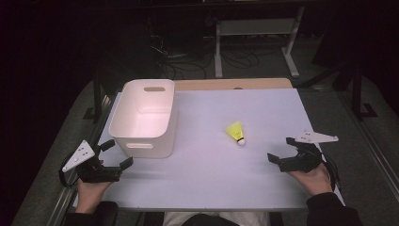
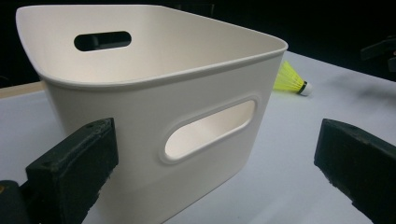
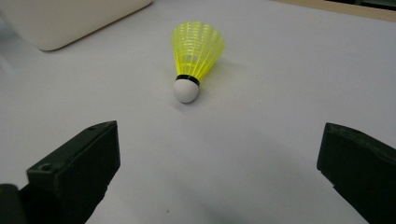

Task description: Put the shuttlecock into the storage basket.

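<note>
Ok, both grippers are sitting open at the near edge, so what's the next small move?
Probably ease the right gripper forward toward the yellow shuttlecock. Its jaws stand wide open with nothing between them, and the shuttlecock lies on its side just ahead, white cork tip pointing at the gripper. The white bin is apart from it, in front of the left gripper.

From my left gripper view, the white bin [image 2: 154, 93] is cut off at the bottom edge, and its wall hides part of the yellow shuttlecock [image 2: 292, 80] — I see the cork and part of the skirt. In my right gripper view, the bin [image 3: 70, 18] is cropped to 1 corner at the top. Beyond the table [image 1: 263, 183] — dark floor, cables too dim to make out.
</note>
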A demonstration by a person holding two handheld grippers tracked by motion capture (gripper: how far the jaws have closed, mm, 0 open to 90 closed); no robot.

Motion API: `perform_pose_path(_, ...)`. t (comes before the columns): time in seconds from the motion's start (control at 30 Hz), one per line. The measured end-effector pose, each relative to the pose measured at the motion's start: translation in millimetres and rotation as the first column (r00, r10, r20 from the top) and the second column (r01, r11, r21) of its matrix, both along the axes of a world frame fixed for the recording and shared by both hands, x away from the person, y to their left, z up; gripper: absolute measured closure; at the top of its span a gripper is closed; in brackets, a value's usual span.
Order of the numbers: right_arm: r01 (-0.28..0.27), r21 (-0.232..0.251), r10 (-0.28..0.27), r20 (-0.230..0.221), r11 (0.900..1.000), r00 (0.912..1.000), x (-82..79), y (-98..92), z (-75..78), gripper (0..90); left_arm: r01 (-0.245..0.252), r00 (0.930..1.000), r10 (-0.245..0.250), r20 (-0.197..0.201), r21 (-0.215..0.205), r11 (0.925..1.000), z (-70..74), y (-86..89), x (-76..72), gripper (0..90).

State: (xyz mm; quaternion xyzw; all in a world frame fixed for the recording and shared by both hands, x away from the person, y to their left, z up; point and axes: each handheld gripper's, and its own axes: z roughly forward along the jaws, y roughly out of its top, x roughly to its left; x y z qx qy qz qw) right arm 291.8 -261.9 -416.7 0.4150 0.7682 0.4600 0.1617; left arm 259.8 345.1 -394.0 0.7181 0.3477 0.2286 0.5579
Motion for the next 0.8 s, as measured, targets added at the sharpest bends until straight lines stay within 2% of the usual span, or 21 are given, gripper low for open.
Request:
perform_pose_path(0.3, -0.002, -0.005, 0.002, 0.008, 1.0, 1.0, -1.8, 1.1, 0.8, 0.0, 0.0, 1.0, 0.0, 0.003, 0.001, 1.0, 0.0, 0.5, -0.9, 0.0)
perform_pose_path(0.8, -0.018, -0.023, 0.018, -0.003, 1.0, 0.9998, -2.0, 3.8, 1.0, 0.0, 0.009, 1.0, -0.009, -0.002, 0.001, 1.0, -0.2, 0.6, -3.2, 0.0)
